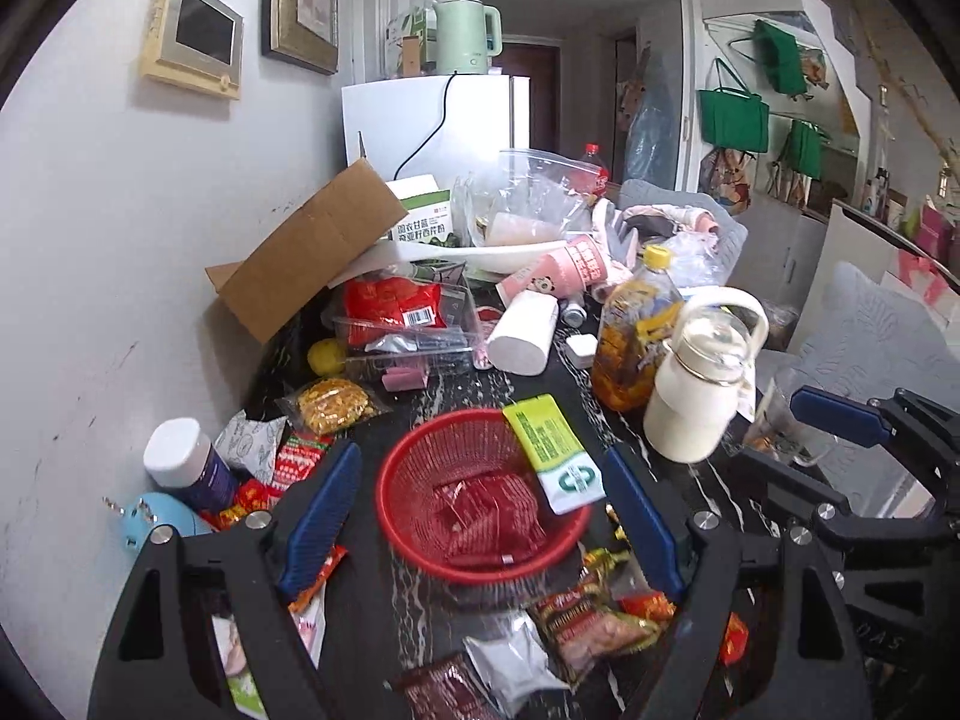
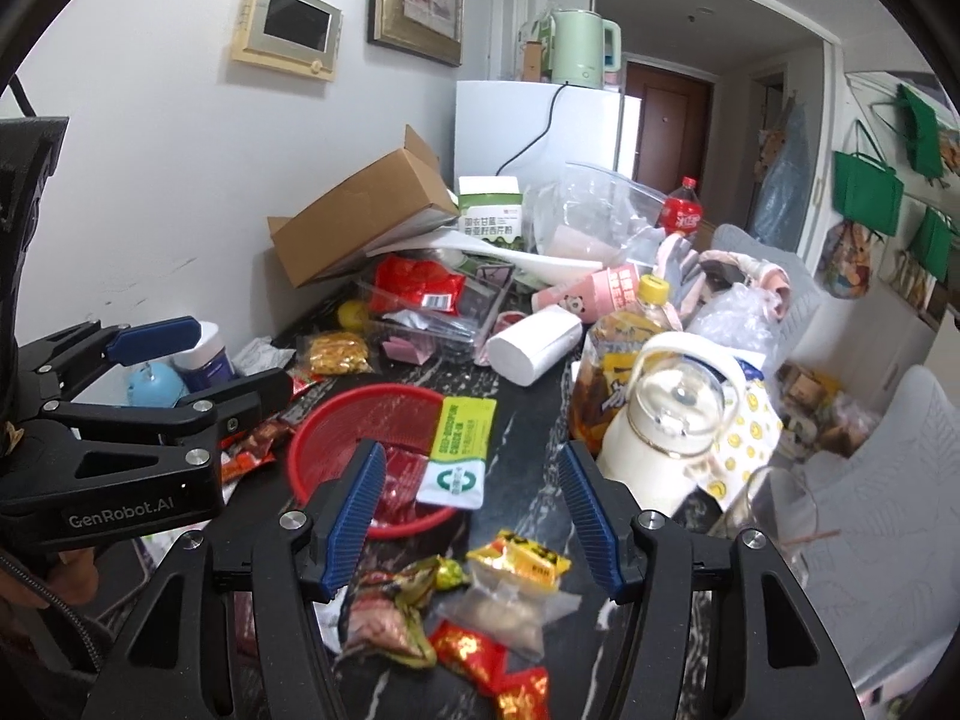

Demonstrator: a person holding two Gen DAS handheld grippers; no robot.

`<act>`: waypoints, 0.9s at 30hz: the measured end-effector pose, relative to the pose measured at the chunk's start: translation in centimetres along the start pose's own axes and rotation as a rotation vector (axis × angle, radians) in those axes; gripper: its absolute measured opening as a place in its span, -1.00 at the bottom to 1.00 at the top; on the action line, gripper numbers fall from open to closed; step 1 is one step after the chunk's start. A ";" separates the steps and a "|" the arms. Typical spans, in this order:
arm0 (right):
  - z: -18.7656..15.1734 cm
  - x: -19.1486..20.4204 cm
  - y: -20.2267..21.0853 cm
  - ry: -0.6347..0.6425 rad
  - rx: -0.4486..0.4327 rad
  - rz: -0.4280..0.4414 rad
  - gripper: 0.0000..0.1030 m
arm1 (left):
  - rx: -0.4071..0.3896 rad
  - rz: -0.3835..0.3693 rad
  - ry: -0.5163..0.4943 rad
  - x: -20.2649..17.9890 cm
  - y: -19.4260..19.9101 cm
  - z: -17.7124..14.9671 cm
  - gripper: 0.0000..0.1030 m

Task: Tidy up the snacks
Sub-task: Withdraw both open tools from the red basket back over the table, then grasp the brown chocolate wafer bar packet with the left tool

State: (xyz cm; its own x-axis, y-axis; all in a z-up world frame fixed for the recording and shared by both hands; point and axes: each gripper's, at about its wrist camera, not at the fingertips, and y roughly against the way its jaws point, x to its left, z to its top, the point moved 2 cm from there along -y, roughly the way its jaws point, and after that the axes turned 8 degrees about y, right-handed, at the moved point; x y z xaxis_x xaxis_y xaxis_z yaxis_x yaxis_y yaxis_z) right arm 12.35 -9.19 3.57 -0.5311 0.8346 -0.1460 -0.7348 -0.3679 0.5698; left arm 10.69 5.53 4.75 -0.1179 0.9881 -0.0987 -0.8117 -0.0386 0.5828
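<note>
Hovering open and empty, the left claw (image 1: 480,516) and right claw (image 2: 474,516) face light, crinkly, slippery snack packets (image 2: 516,588) best pinched at flat sealed edges.

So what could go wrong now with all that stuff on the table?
The green and white packet lies tilted on the red basket's rim, so a nudge might tip it out. The white jug and oil bottle stand close beside the basket; a swinging claw could knock them over.
</note>
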 end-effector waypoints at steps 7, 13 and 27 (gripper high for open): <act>-2.1 0.5 1.7 -0.018 0.005 0.003 0.18 | 0.020 -0.023 -0.001 -0.3 1.5 -2.3 0.59; -3.8 1.1 2.8 -0.027 0.014 0.007 0.18 | 0.048 -0.047 -0.012 -0.5 2.4 -4.5 0.59; -8.7 3.0 3.2 -0.074 0.075 0.045 0.18 | 0.134 -0.076 0.037 0.6 2.4 -9.2 0.59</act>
State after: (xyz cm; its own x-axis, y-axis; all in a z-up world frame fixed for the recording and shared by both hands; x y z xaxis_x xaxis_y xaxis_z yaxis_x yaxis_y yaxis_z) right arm 4.73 -11.46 -2.03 -0.5287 0.8467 -0.0603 -0.6757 -0.3768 0.6336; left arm 3.44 4.64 -1.32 -0.0821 0.9811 -0.1750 -0.7359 0.0587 0.6745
